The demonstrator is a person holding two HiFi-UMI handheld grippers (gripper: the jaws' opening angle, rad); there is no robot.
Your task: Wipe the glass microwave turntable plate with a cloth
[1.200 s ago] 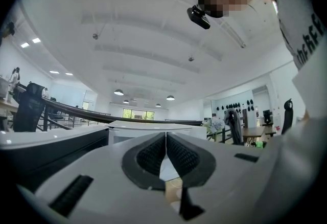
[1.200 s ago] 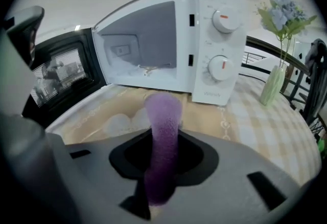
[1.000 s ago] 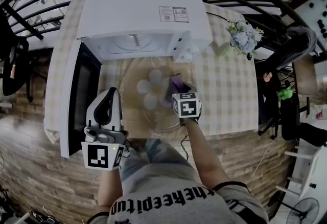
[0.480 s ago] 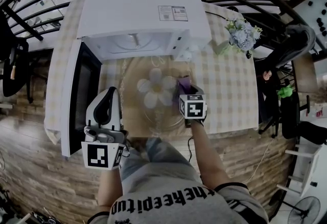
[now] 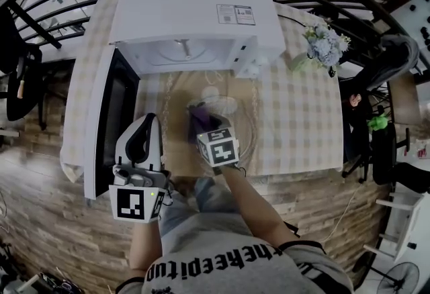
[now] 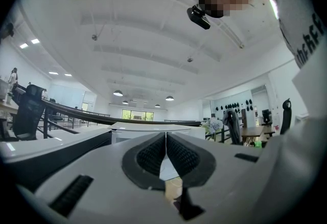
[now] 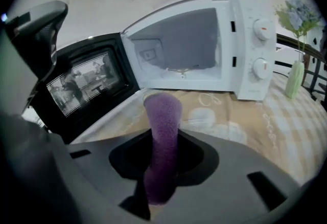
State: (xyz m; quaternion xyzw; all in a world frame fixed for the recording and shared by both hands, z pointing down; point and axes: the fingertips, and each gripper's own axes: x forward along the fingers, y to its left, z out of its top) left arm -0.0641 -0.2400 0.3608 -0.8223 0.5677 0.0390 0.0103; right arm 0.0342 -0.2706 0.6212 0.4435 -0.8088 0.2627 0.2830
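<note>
Lying on the checked tablecloth before the open white microwave, the round glass plate has the right gripper over its left part, clamped on a nubby purple cloth. The left gripper, jaws together, hangs over the wooden floor.
</note>
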